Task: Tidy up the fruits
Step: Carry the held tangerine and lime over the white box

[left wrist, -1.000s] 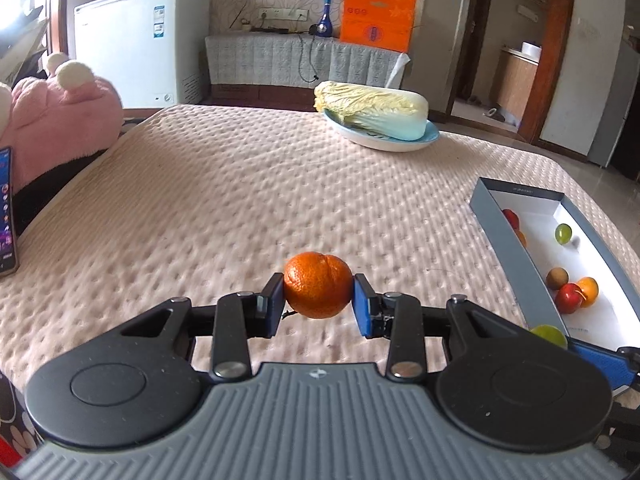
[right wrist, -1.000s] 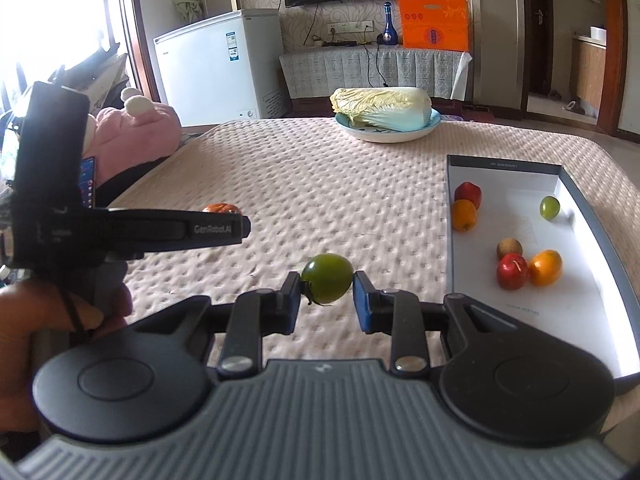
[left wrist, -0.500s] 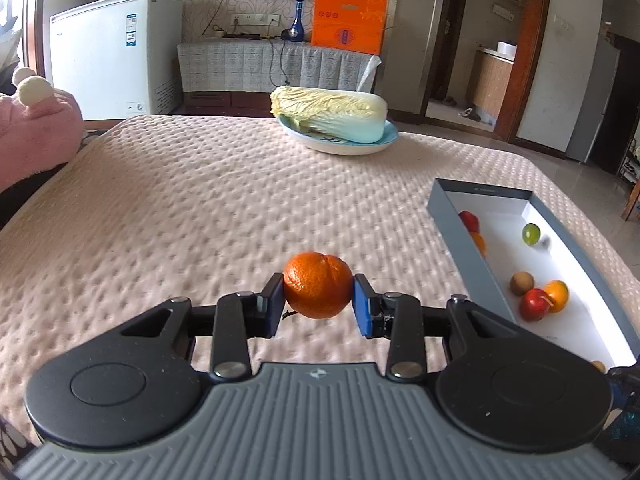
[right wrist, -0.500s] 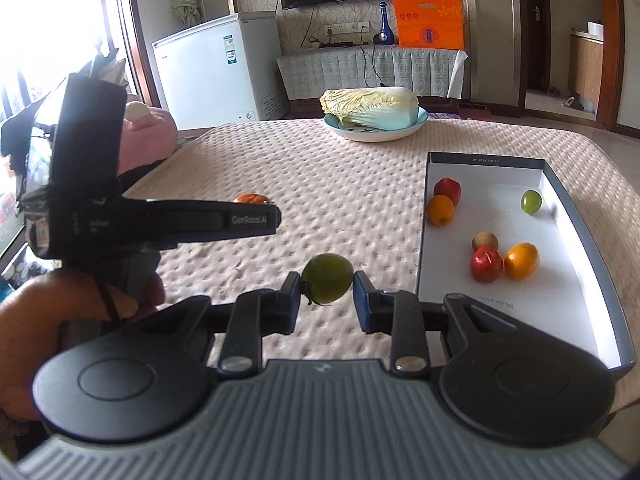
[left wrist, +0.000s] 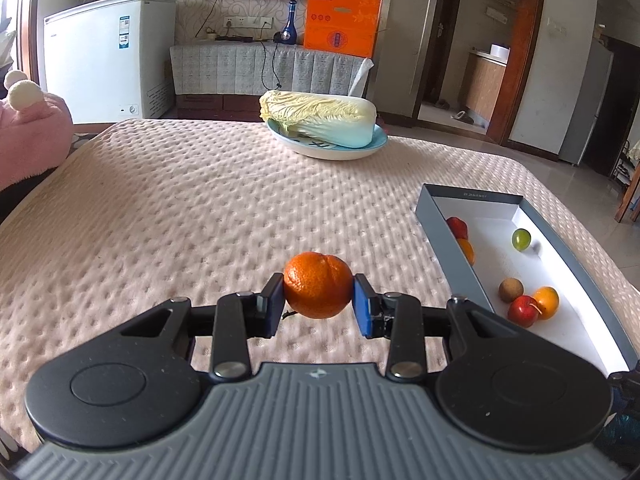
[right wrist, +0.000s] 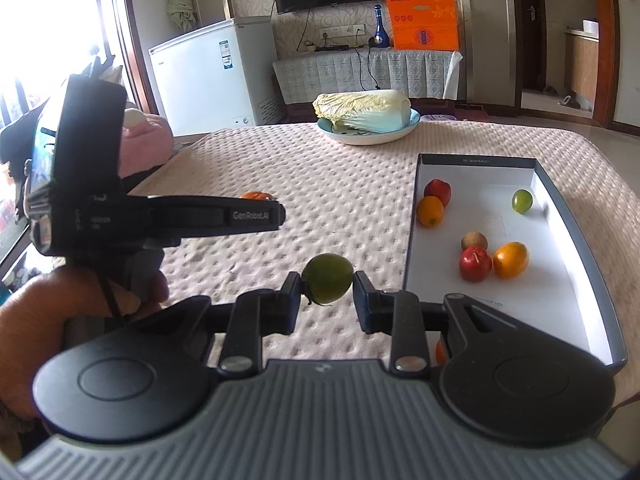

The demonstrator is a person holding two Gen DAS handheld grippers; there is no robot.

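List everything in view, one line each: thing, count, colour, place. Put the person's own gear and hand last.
orange: 1, orange, between the left gripper's pads
green fruit: 1, green, between the right gripper's pads
box: 1, grey outside, white inside, right side of the table
fruits in box: 6 plainly seen; 2 red, 2 orange, 1 green, 1 brown
cabbage: 1, pale yellow-green, on the plate
plate: 1, light blue, far side of the table
table cover: 1, beige, quilted
freezer: 1, white, back left
orange carton: 1, back counter
blue bottle: 1, beside the carton
pink plush: 1, left edge
left gripper: shut on the orange
right gripper: shut on the green fruit
hand: 1, holding the left gripper's handle
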